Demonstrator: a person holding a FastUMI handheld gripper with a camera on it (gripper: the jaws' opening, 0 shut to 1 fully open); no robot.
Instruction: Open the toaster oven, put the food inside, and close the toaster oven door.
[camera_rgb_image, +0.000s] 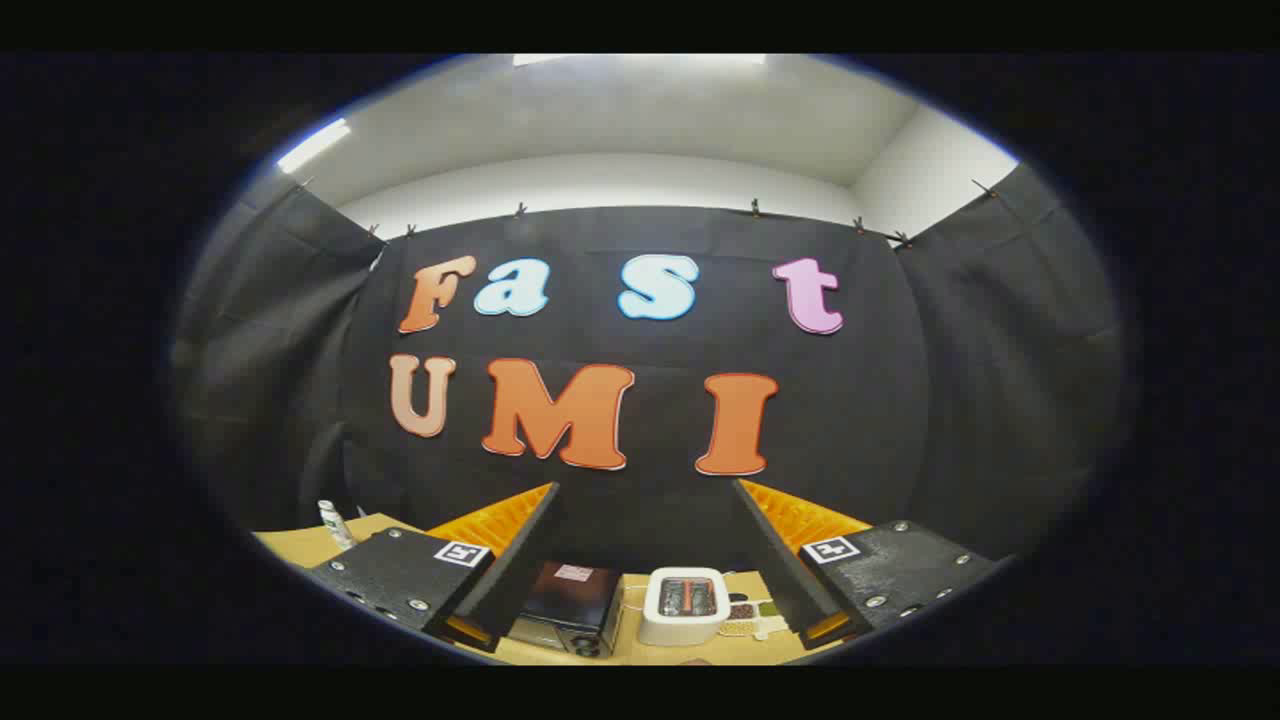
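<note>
In the gripper view I see my gripper (645, 490) held high above the table (300, 545), aimed at the black cloth wall rather than down at the work. Its two fingers (520, 545) stand wide apart, released, with nothing between them.

Down in the gap between the fingers, well below and beyond their tips, sits the toaster oven (570, 605), a dark box with a pale label on its top. From this angle I cannot tell whether its door is open or closed. Just beside it, toward my right finger, stands a white toaster (685, 603) with two slots showing in its top. Next to that toaster, close against the right finger, lie a few small pieces of food (752, 612), dark and greenish, too small for me to tell what they are.

Beyond my left finger, a small white bottle (334, 523) stands upright on the table near the cloth.
</note>
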